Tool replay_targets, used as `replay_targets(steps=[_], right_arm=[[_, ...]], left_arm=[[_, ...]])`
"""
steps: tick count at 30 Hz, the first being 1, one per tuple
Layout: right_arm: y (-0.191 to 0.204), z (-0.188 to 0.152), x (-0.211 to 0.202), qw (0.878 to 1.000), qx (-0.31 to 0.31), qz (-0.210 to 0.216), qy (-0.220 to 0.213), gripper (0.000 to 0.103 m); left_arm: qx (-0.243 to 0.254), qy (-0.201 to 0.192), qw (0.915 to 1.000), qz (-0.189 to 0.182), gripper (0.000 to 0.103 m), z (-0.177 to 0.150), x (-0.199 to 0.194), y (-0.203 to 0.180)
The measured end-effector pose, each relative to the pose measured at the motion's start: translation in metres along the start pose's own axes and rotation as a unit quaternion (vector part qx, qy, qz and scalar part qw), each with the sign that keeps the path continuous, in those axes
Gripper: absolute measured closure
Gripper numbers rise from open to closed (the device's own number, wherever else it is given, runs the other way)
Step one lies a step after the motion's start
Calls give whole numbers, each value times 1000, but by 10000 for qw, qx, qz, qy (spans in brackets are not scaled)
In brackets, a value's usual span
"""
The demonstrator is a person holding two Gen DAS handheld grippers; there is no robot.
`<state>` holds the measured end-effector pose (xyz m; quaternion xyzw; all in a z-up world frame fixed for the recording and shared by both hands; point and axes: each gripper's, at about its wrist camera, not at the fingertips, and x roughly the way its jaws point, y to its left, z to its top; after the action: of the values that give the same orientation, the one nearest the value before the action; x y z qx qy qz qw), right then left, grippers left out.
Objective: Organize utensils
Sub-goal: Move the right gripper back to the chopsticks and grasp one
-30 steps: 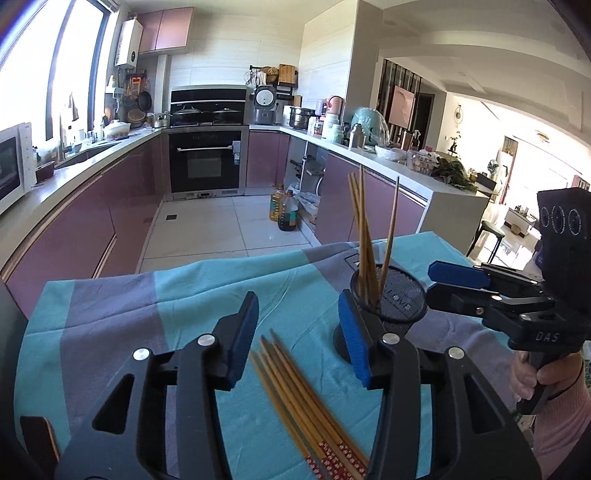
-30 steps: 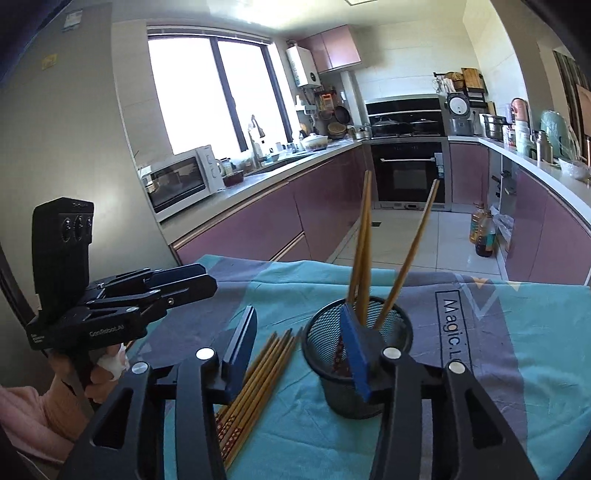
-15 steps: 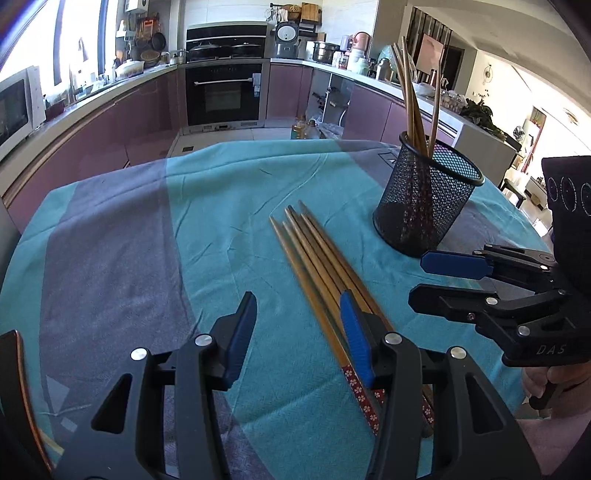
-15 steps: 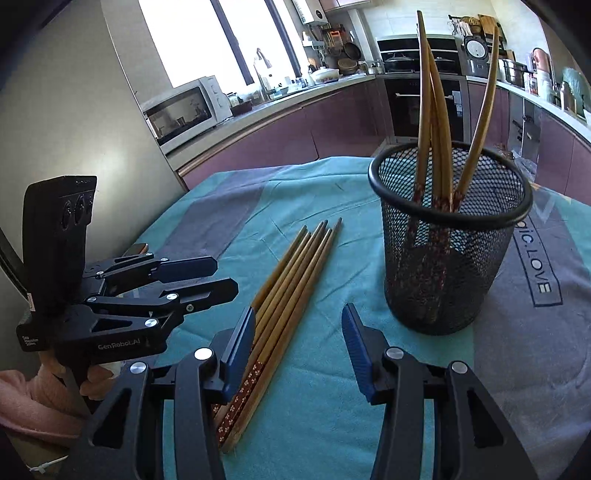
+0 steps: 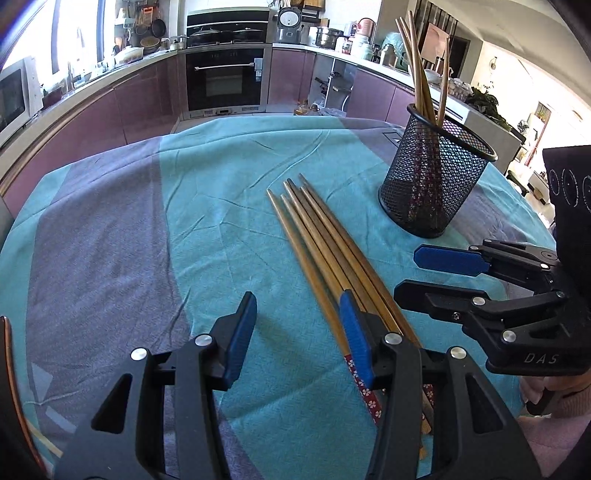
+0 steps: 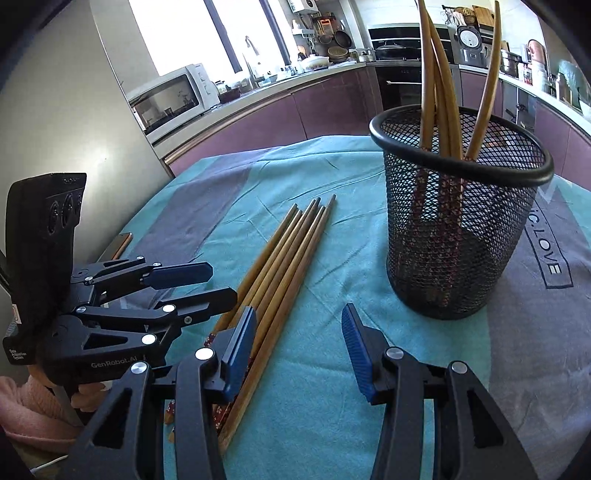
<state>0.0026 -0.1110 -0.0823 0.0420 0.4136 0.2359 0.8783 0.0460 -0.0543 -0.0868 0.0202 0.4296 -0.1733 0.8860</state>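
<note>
microwave (image 6: pixel 168 98) on counter | oven (image 5: pixel 223 79) under hob | rice cooker (image 5: pixel 290 24) | teal-grey tablecloth (image 5: pixel 147 229)

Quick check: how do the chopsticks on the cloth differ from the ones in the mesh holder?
The loose chopsticks lie flat, side by side on the tablecloth; the holder chopsticks stand upright, fanned apart, in the mesh holder. Both sets are brown wood with red patterned ends.

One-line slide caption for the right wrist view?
Open right gripper over loose chopsticks on a teal cloth, beside a mesh holder already holding several.
</note>
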Motion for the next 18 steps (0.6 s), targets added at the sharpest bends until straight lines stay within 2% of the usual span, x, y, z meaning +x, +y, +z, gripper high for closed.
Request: replay_targets(steps=[18], right_arm=[[4, 1, 12, 9995, -104, -243, 173, 58]], left_arm=[[12, 71, 10000, 65, 60, 0, 9, -1]])
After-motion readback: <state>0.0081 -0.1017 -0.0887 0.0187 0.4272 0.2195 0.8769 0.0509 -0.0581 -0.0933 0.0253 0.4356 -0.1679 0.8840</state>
